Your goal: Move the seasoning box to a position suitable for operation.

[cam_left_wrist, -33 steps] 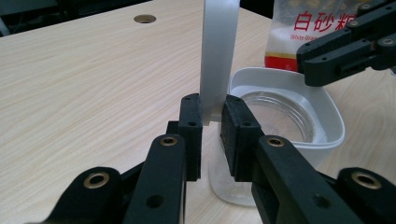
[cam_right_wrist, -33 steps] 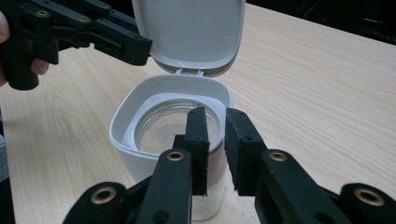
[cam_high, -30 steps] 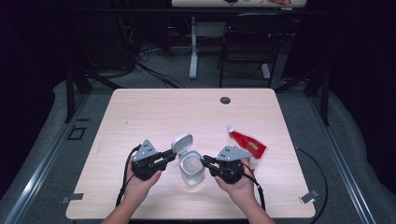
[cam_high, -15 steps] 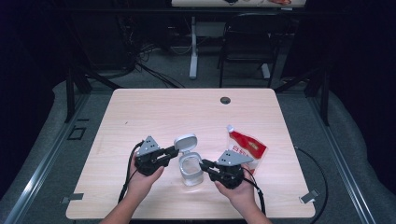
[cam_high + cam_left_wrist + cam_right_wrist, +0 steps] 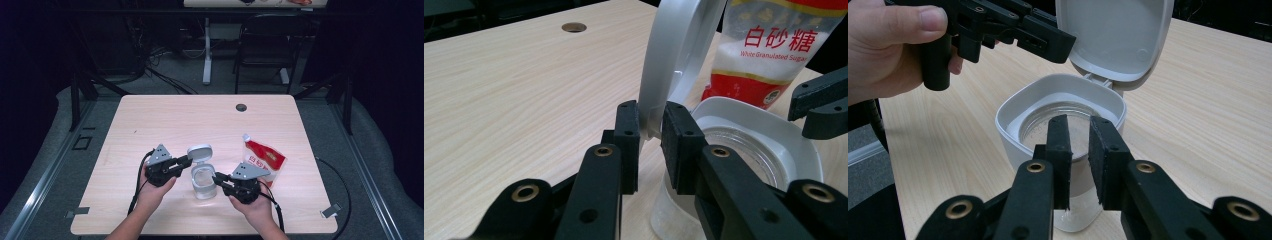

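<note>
The jar (image 5: 202, 181) stands on the bench (image 5: 150, 125) between my left gripper (image 5: 187, 160) and my right gripper (image 5: 216, 177), its lid (image 5: 200, 151) hinged up behind, the sugar pouch (image 5: 263, 158) lying to its right.

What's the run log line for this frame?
left gripper: shut on lid | right gripper: shut on jar rim | sugar bag: unopened

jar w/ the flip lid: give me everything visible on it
The jar stands upright near the table's front edge, between both claws. Clear body, looks like glass or plastic; white, rounded-square plastic collar with a round opening. Its hinged white lid is flipped open and stands up at the far side. The left claw has its jaws around the lid's edge; the right claw has its jaws astride the collar's near rim. A sugar pouch lies to its right.
</note>
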A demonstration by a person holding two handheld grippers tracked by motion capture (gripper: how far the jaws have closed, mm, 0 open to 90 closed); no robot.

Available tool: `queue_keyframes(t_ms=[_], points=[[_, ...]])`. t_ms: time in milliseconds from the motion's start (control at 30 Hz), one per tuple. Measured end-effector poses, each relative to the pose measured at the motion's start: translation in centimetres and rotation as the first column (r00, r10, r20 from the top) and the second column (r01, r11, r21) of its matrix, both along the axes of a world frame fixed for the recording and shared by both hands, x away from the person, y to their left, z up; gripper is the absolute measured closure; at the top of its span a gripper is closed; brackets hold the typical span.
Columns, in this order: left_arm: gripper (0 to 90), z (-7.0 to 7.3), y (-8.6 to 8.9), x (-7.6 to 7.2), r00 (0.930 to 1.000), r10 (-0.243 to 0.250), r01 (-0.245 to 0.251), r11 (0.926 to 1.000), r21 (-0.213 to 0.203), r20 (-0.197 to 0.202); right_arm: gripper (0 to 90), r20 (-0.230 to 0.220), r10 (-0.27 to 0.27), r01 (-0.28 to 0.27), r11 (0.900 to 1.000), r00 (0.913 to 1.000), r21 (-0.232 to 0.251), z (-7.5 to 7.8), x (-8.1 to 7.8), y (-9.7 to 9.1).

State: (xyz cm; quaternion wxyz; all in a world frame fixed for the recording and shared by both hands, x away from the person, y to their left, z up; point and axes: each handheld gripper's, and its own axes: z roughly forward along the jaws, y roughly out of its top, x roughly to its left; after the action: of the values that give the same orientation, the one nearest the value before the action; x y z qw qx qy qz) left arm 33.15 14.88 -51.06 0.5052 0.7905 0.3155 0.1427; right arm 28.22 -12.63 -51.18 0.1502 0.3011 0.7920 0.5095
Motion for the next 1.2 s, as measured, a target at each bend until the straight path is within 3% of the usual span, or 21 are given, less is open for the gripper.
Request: queue_keyframes(t_ms=[100,267,467,733,767,867,1000,1200], points=[[76.2,0.2,0.5,-0.3,0.9999,0.008,-0.008,0.9999,-0.011,-0.008,79.7,0.005,0.0,0.001,0.9999,1.0,-0.011,0.1,0.1,-0.1],[75.0,0.2,1.4,-0.7,0.9996,0.018,-0.019,0.9994,-0.028,-0.023,79.5,0.011,-0.021,0.02,0.9996,0.9997,0.017,0.5,0.3,-0.7],[75.8,-0.1,2.7,-1.0,0.9991,0.037,-0.037,0.9993,0.006,-0.019,78.9,0.018,-0.03,0.03,0.9992,0.9994,0.027,0.8,0.7,-1.0],[75.2,0.1,3.9,-1.1,0.9977,0.053,-0.052,0.9981,0.033,-0.041,77.7,0.025,-0.014,0.014,0.9999,0.9996,0.0,0.9,0.5,-0.7],[74.6,0.3,4.1,-1.2,0.9974,0.063,-0.061,0.9963,0.06,-0.034,77.6,0.028,-0.017,0.017,0.9998,0.9995,-0.001,1.0,0.4,-0.8],[70.1,0.5,4.5,-1.5,0.9952,0.094,-0.093,0.994,0.059,-0.025,77.2,0.029,-0.022,0.022,0.9998,0.9993,-0.002,1.2,0.1,-1.1],[70.0,0.7,5.0,-1.7,0.9951,0.095,-0.094,0.9944,0.048,-0.027,76.8,0.035,-0.021,0.021,0.9996,0.9992,-0.016,1.4,-0.3,-1.4],[68.1,0.4,5.9,-2.3,0.9935,0.112,-0.11,0.9911,0.074,-0.02,75.9,0.046,-0.033,0.033,0.9994,0.9984,-0.007,1.8,-0.7,-2.1]])
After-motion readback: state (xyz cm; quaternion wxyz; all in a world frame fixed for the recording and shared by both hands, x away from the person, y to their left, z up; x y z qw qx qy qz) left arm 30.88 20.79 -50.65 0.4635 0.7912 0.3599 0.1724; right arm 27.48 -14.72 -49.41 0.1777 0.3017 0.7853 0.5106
